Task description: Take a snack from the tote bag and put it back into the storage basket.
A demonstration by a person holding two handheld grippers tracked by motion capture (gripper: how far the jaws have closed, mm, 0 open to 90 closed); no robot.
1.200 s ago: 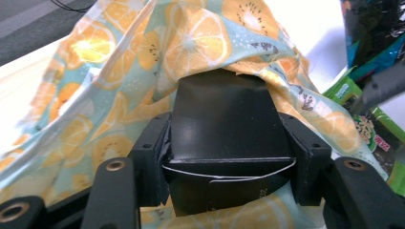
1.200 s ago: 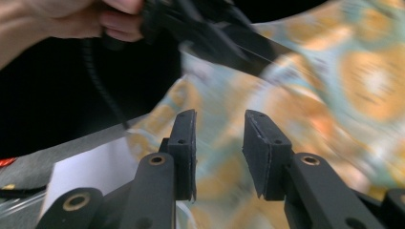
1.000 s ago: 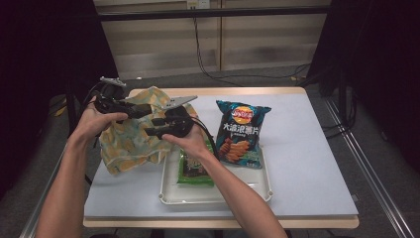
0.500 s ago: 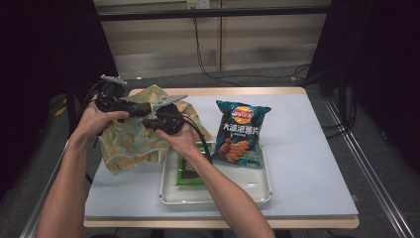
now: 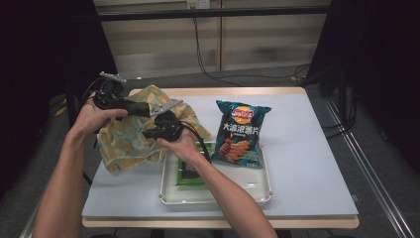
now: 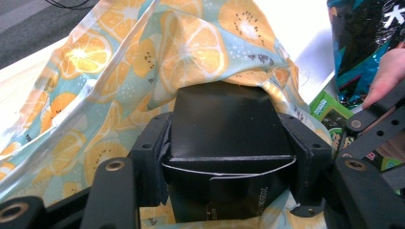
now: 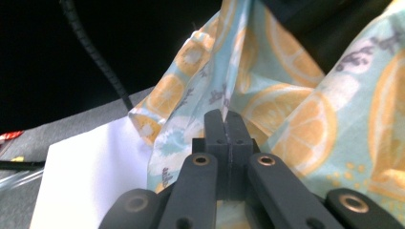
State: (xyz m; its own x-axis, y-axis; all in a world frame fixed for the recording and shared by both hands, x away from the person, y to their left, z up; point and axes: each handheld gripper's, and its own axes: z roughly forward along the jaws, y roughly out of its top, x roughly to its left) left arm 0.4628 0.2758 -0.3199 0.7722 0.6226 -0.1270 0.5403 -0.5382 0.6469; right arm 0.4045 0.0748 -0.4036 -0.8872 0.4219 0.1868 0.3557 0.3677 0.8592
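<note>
A fabric bag printed with orange slices lies at the table's left. My left gripper reaches into its mouth from the left, shut on a black box that sits half under the bag's rim; the jaws press on both of its sides. Just in front of it my right gripper pinches the bag's edge. In the right gripper view its jaws meet, with a fold of the fabric rising from between the tips.
A blue chip bag lies half on a white tray at the table's middle. A green snack pack rests in the tray under my right forearm. The table's right half is bare.
My right hand has edged a little left toward the bag, and its gripper now pinches the fabric. The left gripper and the black box have stayed put.
</note>
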